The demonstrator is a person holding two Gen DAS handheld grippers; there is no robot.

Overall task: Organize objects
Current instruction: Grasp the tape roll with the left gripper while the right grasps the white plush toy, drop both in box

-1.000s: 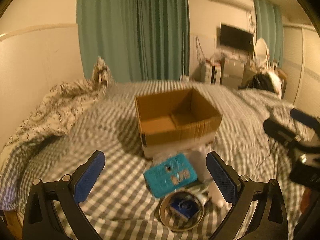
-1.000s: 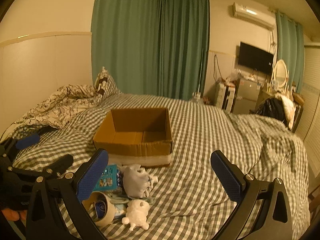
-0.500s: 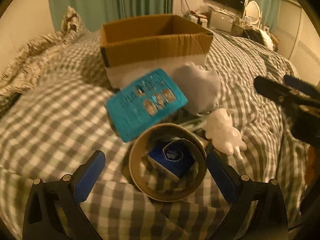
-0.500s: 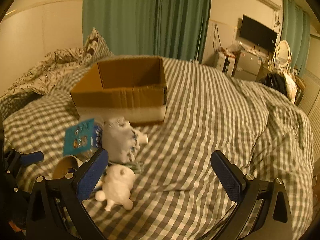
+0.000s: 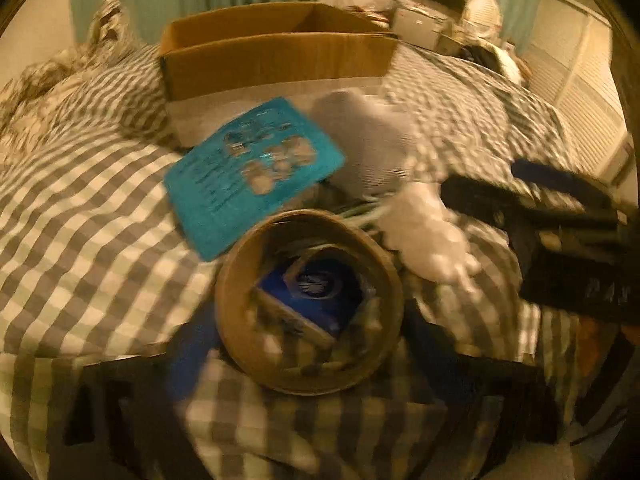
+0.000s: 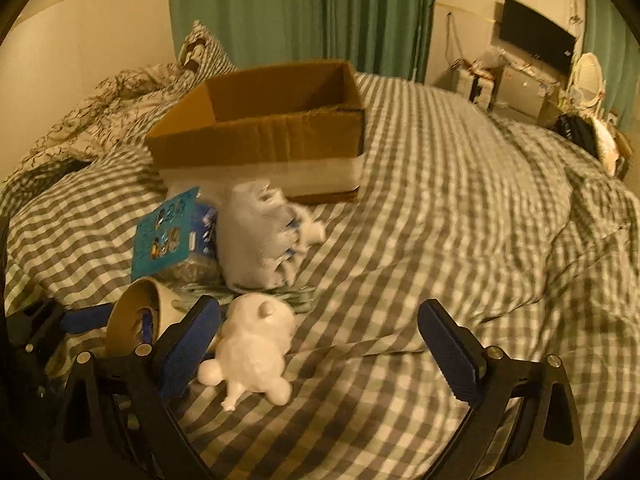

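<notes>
An open cardboard box (image 6: 276,128) stands on the checked bed; it also shows in the left wrist view (image 5: 280,56). In front of it lie a teal card (image 5: 252,168) (image 6: 164,236), a grey-white pouch (image 6: 256,240) (image 5: 364,148), a white bear figure (image 6: 252,344) (image 5: 428,236) and a tape roll (image 5: 308,316) (image 6: 132,320) with a blue box inside. My left gripper (image 5: 312,356) straddles the tape roll, blurred, jaws apart. My right gripper (image 6: 320,344) is open, its left finger (image 6: 188,344) beside the bear.
A rumpled patterned duvet (image 6: 100,112) lies at the left. A TV (image 6: 536,40) and cluttered furniture (image 6: 516,88) stand beyond the bed at the right. Green curtains (image 6: 304,12) hang behind. The checked cover (image 6: 460,200) stretches right of the objects.
Both grippers have dropped forward toward the pile. The left gripper now reaches around the tape roll. The right gripper has come close to the white bear.
</notes>
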